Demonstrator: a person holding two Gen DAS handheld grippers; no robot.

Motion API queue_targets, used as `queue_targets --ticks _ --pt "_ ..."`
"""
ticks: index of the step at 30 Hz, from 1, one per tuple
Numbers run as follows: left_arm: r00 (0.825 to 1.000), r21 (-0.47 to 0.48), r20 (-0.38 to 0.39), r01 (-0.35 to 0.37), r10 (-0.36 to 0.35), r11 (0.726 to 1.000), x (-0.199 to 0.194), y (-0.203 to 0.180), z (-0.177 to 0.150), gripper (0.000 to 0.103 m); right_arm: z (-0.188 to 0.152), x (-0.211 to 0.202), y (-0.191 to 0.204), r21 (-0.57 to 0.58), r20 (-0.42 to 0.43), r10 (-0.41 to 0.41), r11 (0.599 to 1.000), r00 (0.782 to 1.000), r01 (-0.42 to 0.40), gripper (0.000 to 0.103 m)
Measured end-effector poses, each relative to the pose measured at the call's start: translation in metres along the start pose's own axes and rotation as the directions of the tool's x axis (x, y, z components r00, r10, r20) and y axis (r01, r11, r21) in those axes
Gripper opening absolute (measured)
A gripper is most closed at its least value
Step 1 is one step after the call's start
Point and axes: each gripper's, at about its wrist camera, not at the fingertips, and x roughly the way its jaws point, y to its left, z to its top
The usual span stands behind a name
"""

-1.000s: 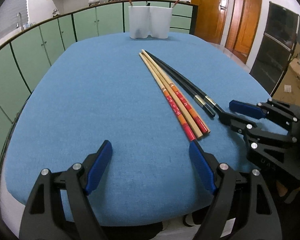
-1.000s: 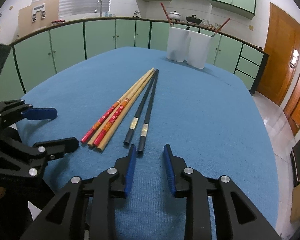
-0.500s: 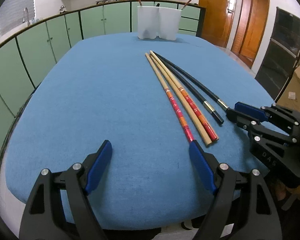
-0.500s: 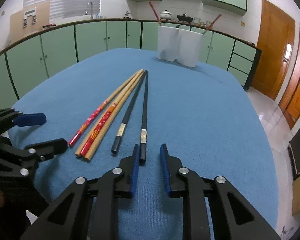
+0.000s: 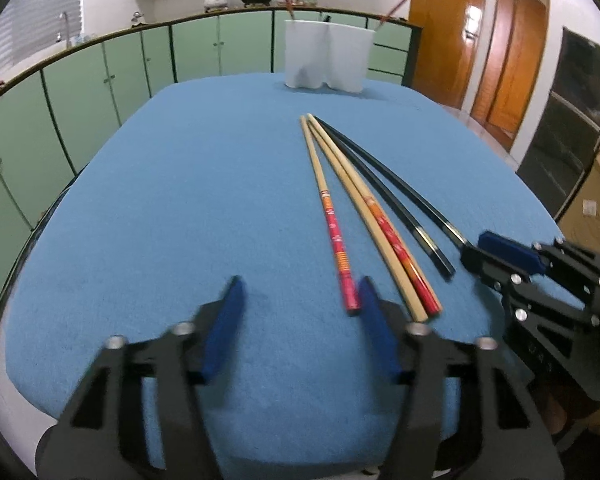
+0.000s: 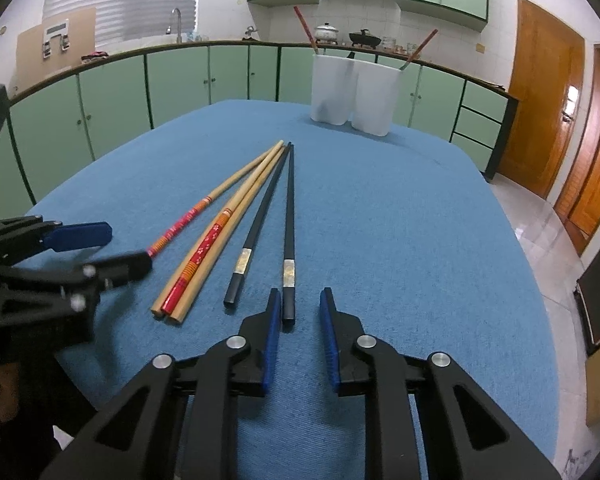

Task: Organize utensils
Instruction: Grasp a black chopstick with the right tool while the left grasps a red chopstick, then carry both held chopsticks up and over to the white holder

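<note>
Several chopsticks lie fanned on the blue table [image 5: 180, 200]: a red-ended wooden chopstick [image 5: 327, 212], a pale pair [image 5: 364, 216] beside it, and two black chopsticks [image 6: 260, 216]. My left gripper [image 5: 300, 282] is closing with the red-ended chopstick's tip just inside its right finger; the pads are not pressing it. My right gripper [image 6: 301, 294] is also closing, and the right-hand black chopstick [image 6: 288, 240] ends between its jaws beside the left pad, with a gap to the right pad. Each gripper shows in the other's view: the right gripper [image 5: 500, 256] and the left gripper [image 6: 100, 252].
A white two-part holder [image 5: 326, 60] [image 6: 354, 92] stands at the table's far edge with a few chopsticks sticking out. Green cabinets [image 6: 180, 80] curve behind the table. Wooden doors [image 6: 548, 100] are on the right. The table's near edge runs just under both grippers.
The left jaws have narrowed a lot, and the red-ended chopstick's near end has swung left, away from the pale pair. The right jaws have drawn in around the black chopstick's end.
</note>
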Motion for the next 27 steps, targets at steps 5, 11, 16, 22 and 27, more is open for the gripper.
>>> queue_targets --ticks 5,11,16,22,27 --pt "0.999 -0.056 0.017 -0.04 0.041 0.998 0.0 0.013 0.001 0.015 -0.002 0.0 0.002 0.057 0.012 -0.093 0.994 0.996 0.092 0.008" --pt "0.995 -0.077 0.02 -0.093 0.095 0.993 -0.006 0.026 -0.001 0.012 -0.008 -0.006 -0.015 0.145 -0.014 -0.177 0.973 0.984 0.177 0.008" --pt "0.998 0.016 0.027 -0.051 0.051 0.999 -0.005 0.025 0.001 0.049 -0.012 -0.012 -0.015 0.12 -0.002 -0.144 0.982 0.99 0.143 0.009" --pt "0.999 0.017 0.032 0.011 -0.012 1.0 0.0 0.038 0.003 0.029 -0.012 -0.009 -0.013 0.106 0.016 -0.142 0.984 0.99 0.14 0.009" --pt "0.998 -0.029 0.041 0.058 -0.057 0.998 -0.001 0.036 0.001 0.006 -0.015 -0.009 -0.003 0.065 0.043 -0.157 0.986 0.987 0.154 0.009"
